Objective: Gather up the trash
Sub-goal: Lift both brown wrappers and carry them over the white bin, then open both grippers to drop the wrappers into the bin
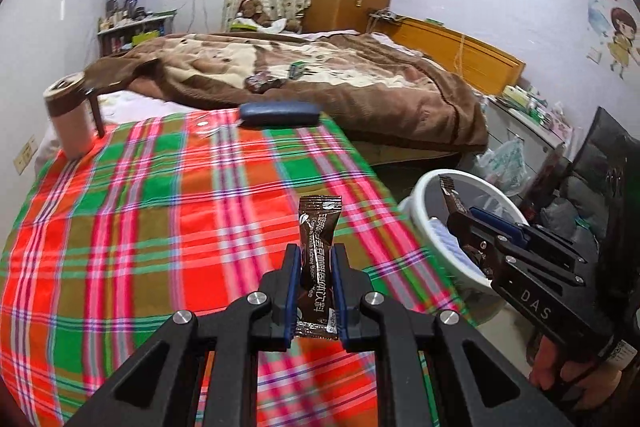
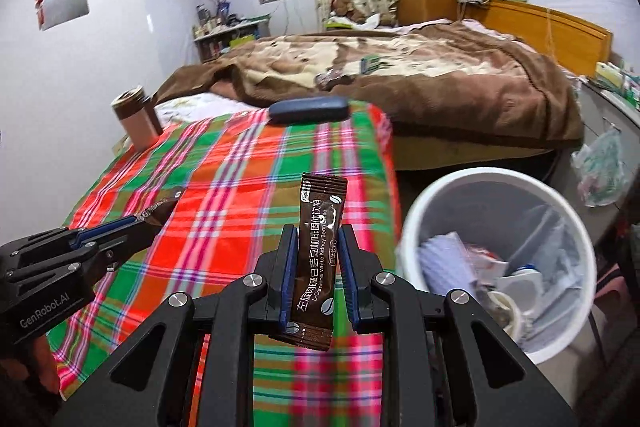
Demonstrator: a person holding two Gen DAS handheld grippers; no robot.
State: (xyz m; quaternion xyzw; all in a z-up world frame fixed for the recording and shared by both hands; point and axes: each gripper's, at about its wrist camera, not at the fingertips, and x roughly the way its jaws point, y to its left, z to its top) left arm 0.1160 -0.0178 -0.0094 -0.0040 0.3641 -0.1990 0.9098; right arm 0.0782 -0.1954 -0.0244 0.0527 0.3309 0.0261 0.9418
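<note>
the left gripper [image 1: 316, 269] is clamped on a brown coffee sachet [image 1: 318, 267] above the plaid cloth [image 1: 160, 227]. the right gripper [image 2: 318, 259] pinches a second brown sachet [image 2: 318, 259] just left of the white bin [image 2: 440, 195], which holds crumpled paper and wrappers [image 2: 480, 267].

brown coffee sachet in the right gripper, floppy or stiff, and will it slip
The sachet stands straight above the right gripper, so probably fairly stiff and light. Its glossy film looks slippery, so it could slide. It should drop easily into the bin.
</note>
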